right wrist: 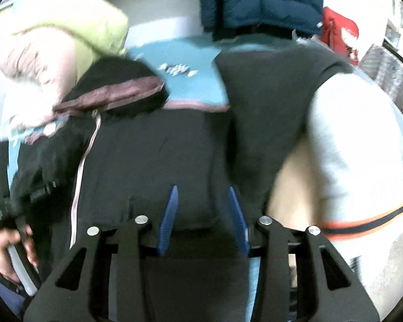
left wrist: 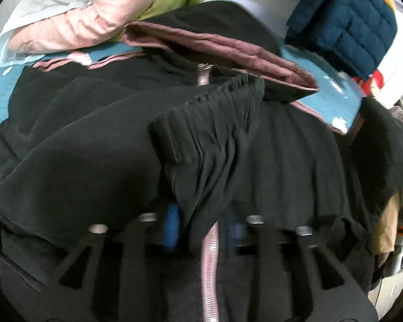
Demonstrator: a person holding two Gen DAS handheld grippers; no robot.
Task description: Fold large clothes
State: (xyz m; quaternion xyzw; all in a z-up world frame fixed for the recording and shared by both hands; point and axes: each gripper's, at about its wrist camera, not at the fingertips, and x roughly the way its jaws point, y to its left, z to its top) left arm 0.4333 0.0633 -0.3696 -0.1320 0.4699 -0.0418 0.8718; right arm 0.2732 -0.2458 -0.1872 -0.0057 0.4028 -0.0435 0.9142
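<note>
My left tool point(left wrist: 201, 228) is pinching the black jacket's cuff point(left wrist: 209, 134) (shallow bite, may be slipping); right tool point(right wrist: 202, 220) is gaping wide.

Soft, even indoor light with no hard shadows leaves the black jacket point(left wrist: 94, 139) nearly without detail, while motion blur smears the right wrist view, perhaps worst at the pale far-left clothes, and fisheye bending curves both frames toward their dark round edges.
</note>
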